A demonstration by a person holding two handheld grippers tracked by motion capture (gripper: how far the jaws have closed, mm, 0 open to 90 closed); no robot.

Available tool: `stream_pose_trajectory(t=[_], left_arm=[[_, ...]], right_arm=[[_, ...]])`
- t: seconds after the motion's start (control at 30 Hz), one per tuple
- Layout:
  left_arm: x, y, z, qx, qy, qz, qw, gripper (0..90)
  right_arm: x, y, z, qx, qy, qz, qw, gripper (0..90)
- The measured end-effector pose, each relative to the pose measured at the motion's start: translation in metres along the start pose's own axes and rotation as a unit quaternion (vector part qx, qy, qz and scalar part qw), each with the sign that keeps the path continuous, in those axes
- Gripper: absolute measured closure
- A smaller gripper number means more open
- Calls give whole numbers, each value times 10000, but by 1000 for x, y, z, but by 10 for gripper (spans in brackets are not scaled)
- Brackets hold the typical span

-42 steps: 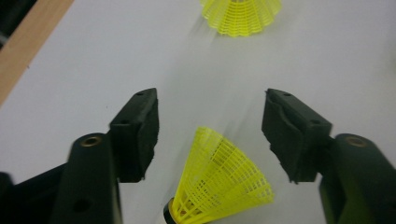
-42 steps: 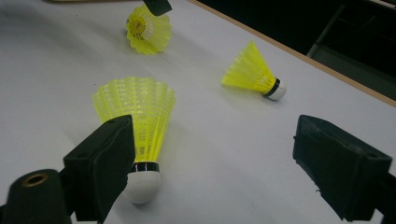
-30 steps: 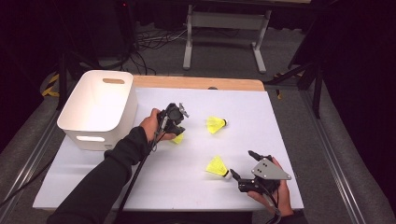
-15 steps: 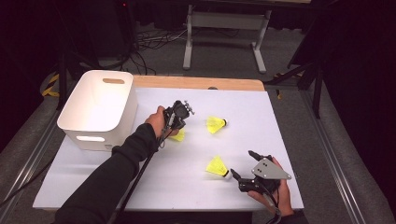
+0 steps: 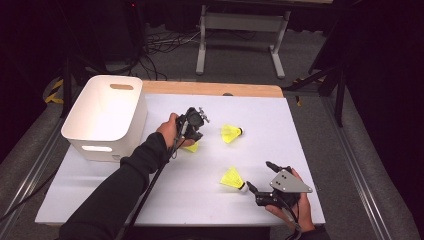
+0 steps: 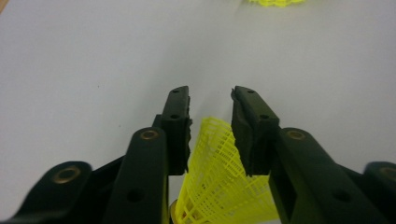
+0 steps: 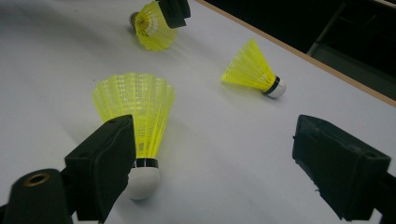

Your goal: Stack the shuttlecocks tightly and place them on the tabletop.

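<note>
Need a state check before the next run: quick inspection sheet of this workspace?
Surface: white table top, wooden strip along the far edge.
Job's things: three yellow shuttlecocks: one between the left gripper's jaws, one lying loose mid-table, one by the right gripper; white bin at left.
Clutter: nothing seen.
Grippers: left gripper jaws have just been opening, skirt between them; right gripper open, one jaw beside the cork.
Cables: one trails from the left gripper; more on the floor beyond.
Surroundings: dark room, metal stand behind.

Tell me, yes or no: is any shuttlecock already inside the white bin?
No. In the high view the white bin looks bare inside, and all three yellow shuttlecocks lie out on the table.
</note>
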State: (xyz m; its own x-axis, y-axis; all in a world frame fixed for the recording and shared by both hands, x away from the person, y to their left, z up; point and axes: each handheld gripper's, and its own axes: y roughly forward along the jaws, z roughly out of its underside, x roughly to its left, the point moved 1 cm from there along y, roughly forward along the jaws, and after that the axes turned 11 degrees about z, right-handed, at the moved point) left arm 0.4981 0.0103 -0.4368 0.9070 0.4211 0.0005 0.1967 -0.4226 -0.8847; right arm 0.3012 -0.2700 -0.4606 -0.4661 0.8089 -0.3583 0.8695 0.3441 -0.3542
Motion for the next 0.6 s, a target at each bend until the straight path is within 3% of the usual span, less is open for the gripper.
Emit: stream_pose_trajectory(t=[0.23,0.3,0.37,0.4,0.43,0.47,0.5,0.6], left_arm=[[-6,-20,9,-331,171,-138,9992,598],[-11,-31,15,-519,345,-126,9980,601],[-18,-40,22,-724,454,-180,9962,583],[-24,-47,29,-924,570,-181,9939,581],[-24,-47,29,-924,570,-181,9939,574],[-31,-56,39,-1129,715,-253,9907,568],[-31,-56,39,-1129,715,-253,9907,563],[-38,-65,54,-1481,886,-402,9842,541]], right_arm=[[-1,-1,0,-22,20,16,10000,142],[-2,-2,-1,-45,45,27,10000,142],[-3,-2,0,-40,64,65,9999,141],[-4,-2,0,-37,85,76,9999,141],[-4,-2,0,-37,85,76,9999,141],[-4,-3,-1,-40,111,95,9999,141],[-4,-3,-1,-40,111,95,9999,141],[-5,-2,0,-18,118,121,9999,141]])
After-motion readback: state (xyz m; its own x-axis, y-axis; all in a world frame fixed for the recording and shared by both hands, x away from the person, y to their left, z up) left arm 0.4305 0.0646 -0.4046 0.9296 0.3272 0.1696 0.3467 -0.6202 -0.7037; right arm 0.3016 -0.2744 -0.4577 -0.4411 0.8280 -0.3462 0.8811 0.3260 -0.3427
